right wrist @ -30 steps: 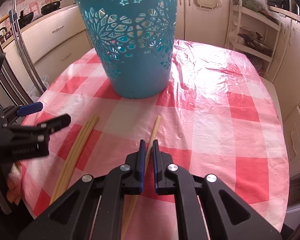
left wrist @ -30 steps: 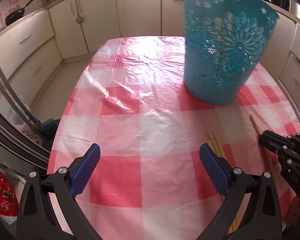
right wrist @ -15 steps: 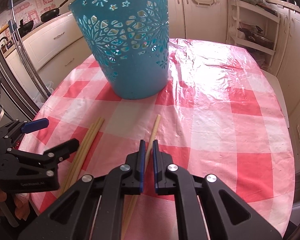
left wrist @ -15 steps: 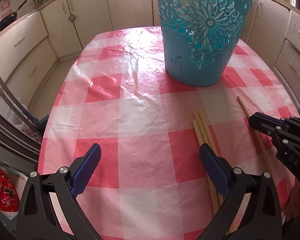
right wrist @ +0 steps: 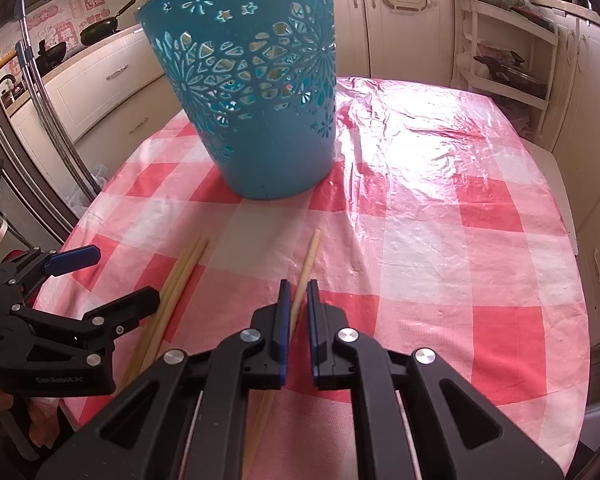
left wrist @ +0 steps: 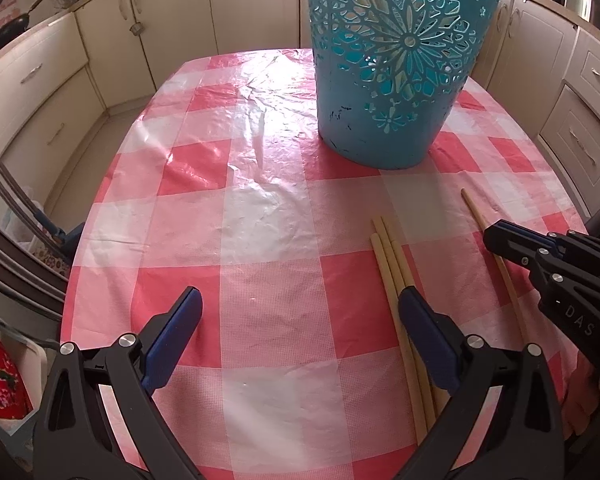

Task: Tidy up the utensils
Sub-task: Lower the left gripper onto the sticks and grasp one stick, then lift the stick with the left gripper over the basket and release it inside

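Note:
A teal cut-out basket (left wrist: pixel 384 92) (right wrist: pixel 268 120) stands upright at the far middle of the checked table (left wrist: pixel 260 220). Three pale chopsticks (left wrist: pixel 392 264) (right wrist: pixel 180 276) lie side by side in front of it. My left gripper (left wrist: pixel 298 296) (right wrist: pixel 112 276) is open, and its right finger overlaps this bundle in the left wrist view. A single chopstick (right wrist: pixel 310 256) (left wrist: pixel 476 212) lies apart to the right. My right gripper (right wrist: pixel 298 286) (left wrist: pixel 496 236) is shut on it near its middle, with the stick's far end pointing toward the basket.
Cream kitchen cabinets (left wrist: pixel 40 80) ring the table on all sides. A white shelf rack (right wrist: pixel 508 40) stands at the far right. The table's left edge (left wrist: pixel 80 240) drops to the floor, where a red patterned item (left wrist: pixel 0 376) sits.
The left wrist view has swung so the basket sits farther off and more of the three chopsticks shows. The left gripper has shifted closer to that bundle. The right gripper stays shut on the single chopstick.

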